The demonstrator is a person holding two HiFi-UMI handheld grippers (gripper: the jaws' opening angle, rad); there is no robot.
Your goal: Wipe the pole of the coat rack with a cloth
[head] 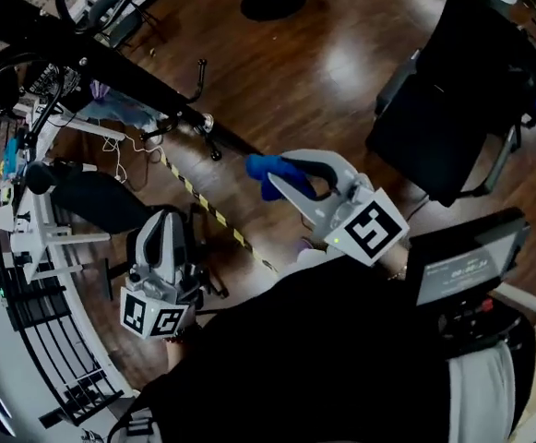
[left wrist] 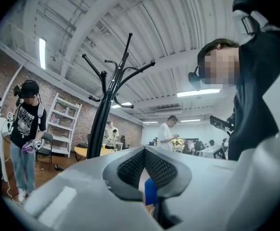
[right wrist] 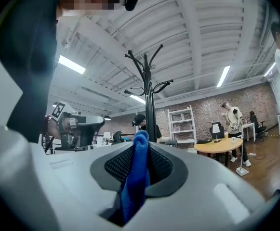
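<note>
The black coat rack point(head: 111, 63) slants across the head view's upper left; its pole point(left wrist: 101, 114) rises with curved hooks in the left gripper view and stands straight ahead as a thin pole point(right wrist: 150, 105) in the right gripper view. My right gripper point(head: 277, 175) is shut on a blue cloth point(head: 266, 170), whose folded strip point(right wrist: 137, 172) sticks up between the pads; it is apart from the pole. My left gripper point(head: 164, 218) is lower left, shut on nothing, pads point(left wrist: 130, 167) meeting. A blue scrap point(left wrist: 151, 191) shows behind them.
A black office chair point(head: 452, 109) stands at the right, a black console with a screen point(head: 466, 266) below it. Yellow-black tape point(head: 212, 212) crosses the wooden floor. White racks point(head: 37, 238) line the left. People, a white shelf point(right wrist: 180, 124) and a round table point(right wrist: 224, 146) stand beyond.
</note>
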